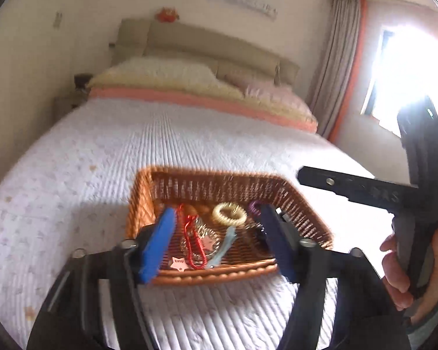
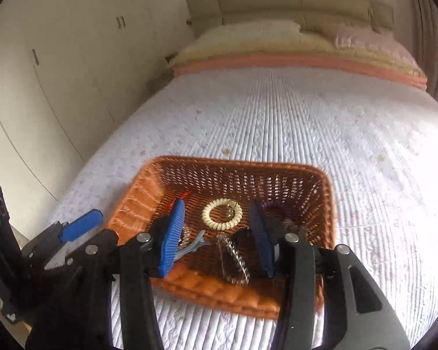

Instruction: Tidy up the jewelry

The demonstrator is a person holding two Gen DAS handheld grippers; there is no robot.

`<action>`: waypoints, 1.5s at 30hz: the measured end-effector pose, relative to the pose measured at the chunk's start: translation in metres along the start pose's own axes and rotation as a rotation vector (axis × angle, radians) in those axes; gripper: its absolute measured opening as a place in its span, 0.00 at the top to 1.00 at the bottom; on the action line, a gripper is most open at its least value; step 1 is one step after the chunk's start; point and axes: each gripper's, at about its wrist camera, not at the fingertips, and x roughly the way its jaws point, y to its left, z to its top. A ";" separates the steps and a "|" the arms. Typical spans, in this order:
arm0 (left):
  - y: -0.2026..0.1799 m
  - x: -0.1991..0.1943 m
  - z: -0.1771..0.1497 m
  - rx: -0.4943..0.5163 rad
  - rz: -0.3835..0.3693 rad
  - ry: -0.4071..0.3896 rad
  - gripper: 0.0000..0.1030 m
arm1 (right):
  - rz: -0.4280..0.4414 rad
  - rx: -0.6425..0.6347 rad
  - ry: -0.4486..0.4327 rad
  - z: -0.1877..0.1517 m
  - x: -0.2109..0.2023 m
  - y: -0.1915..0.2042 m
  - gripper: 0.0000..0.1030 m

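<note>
Left wrist view alone shows the red chain in the basket on the bed; both grippers' fingers spread wide, empty.

White quilted bed, pillows (stacked), curtain, wardrobe.

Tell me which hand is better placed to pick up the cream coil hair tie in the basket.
Probably the right. The right gripper is open with the cream hair tie centred just ahead of its fingers. The left gripper, also open, frames the red chain instead.
</note>
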 end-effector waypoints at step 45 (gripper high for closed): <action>-0.044 -0.096 -0.100 0.080 0.377 -0.273 0.08 | -0.160 0.047 -0.423 -0.161 -0.091 -0.004 0.11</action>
